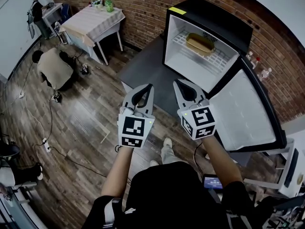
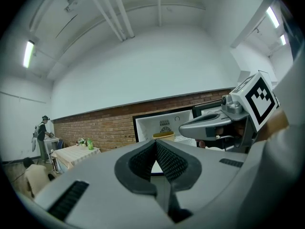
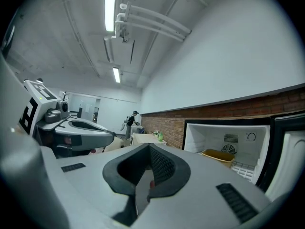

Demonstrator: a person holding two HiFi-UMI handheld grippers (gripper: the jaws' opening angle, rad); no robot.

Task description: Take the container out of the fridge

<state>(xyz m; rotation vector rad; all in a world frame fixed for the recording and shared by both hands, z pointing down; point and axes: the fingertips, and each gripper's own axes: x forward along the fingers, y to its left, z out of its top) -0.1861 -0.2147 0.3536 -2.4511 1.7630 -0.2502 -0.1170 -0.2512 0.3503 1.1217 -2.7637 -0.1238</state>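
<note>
Yellow container [image 1: 200,43] sits in the fridge [image 1: 190,65]; left gripper [image 1: 150,87] and right gripper [image 1: 176,82], both closed and empty, could just shove it.

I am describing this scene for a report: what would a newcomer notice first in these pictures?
First, the small black fridge with a white inside stands open at the upper right, a tan oblong container on its wire shelf. Next, the grey left gripper and right gripper, both shut and empty, are held side by side short of it. A cloth-covered table stands at the upper left.
</note>
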